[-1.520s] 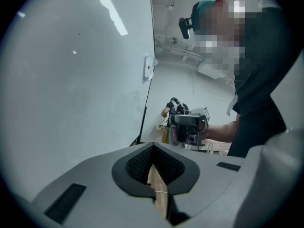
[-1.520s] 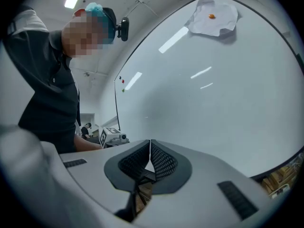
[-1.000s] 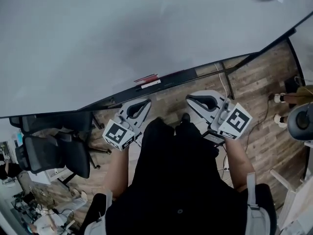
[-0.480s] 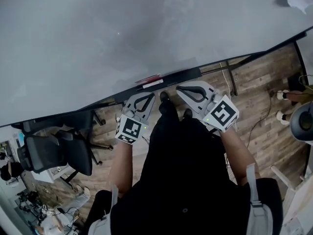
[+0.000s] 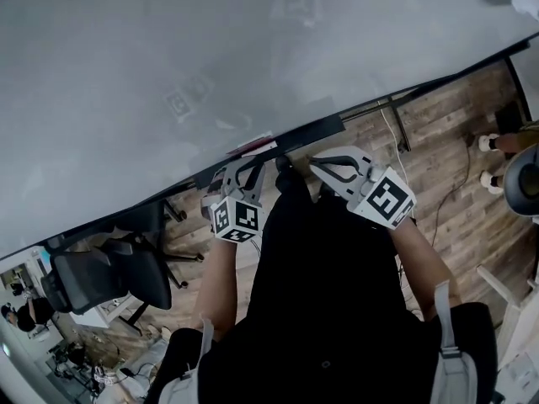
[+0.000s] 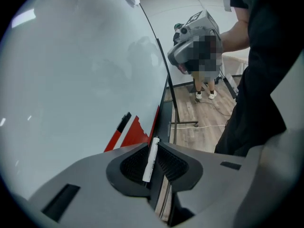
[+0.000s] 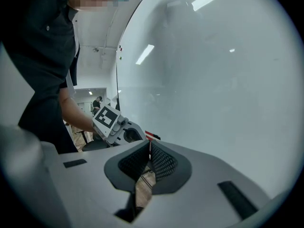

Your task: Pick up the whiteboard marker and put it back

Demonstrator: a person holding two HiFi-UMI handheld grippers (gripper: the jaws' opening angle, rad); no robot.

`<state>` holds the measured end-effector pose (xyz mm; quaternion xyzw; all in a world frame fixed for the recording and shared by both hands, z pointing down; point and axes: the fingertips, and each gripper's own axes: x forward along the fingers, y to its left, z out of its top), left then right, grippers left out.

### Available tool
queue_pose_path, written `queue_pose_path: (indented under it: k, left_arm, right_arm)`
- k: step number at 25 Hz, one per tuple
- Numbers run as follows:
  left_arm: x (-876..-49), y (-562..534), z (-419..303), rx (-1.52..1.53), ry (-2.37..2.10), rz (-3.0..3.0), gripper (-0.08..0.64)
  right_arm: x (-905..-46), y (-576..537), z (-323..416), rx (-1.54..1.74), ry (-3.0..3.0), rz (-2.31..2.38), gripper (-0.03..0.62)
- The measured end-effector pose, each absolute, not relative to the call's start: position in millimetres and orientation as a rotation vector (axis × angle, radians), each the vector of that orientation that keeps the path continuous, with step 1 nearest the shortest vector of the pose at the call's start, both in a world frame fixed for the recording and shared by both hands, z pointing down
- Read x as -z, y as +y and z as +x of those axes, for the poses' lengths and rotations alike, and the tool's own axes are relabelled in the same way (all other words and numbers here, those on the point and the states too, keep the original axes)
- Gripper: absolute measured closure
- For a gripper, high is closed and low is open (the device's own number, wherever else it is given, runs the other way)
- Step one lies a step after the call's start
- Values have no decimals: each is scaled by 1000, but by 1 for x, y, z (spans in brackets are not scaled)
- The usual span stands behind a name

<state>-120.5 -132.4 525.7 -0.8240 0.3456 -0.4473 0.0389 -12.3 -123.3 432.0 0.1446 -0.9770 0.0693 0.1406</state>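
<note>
A white whiteboard marker (image 6: 151, 158) lies along the black tray (image 5: 313, 130) under the big whiteboard (image 5: 210, 57). My left gripper (image 6: 151, 152) has its two ribbed pads pressed against the marker's sides, so it is shut on it. In the head view the left gripper (image 5: 250, 162) reaches the tray and hides the marker. My right gripper (image 5: 317, 162) hovers just right of it, off the tray. Its jaws (image 7: 149, 149) meet in a thin line with nothing between them.
A red object (image 6: 136, 131) sits on the tray just past the marker and mirrors in the board. A black office chair (image 5: 101, 268) stands to the left. A cable (image 5: 394, 151) and someone's feet (image 5: 497, 141) are on the wooden floor at right.
Both grippers have moved forward toward the tray. The left one has reached the marker and closed on it; the right one has stayed shut beside it.
</note>
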Motion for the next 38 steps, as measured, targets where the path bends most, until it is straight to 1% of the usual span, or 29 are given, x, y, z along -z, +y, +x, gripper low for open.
queue_pose_path:
  k: [6,24,30,34,38]
  left_arm:
    - [-550,-138,-124,1497,1044,-2471,459]
    - [-581,-149,-134,1694,1083,-2328,449]
    - [-583,-151,-134,1705,1080,-2307,451]
    - [-587,-152,-136,1747,1081,-2272,473]
    - [-588,-153,-135,1766,1076,-2264,474]
  right_arm:
    - [-440,-125,-14,-231,-2822,410,572]
    - [-453,-119,-8,-282,-2805,410,572]
    - [-455,-118,-11,-287,-2806,399,572]
    - [-455,-115,-14,-296,-2809,387,572]
    - [-455,-112,-16,-310,-2822,380,572]
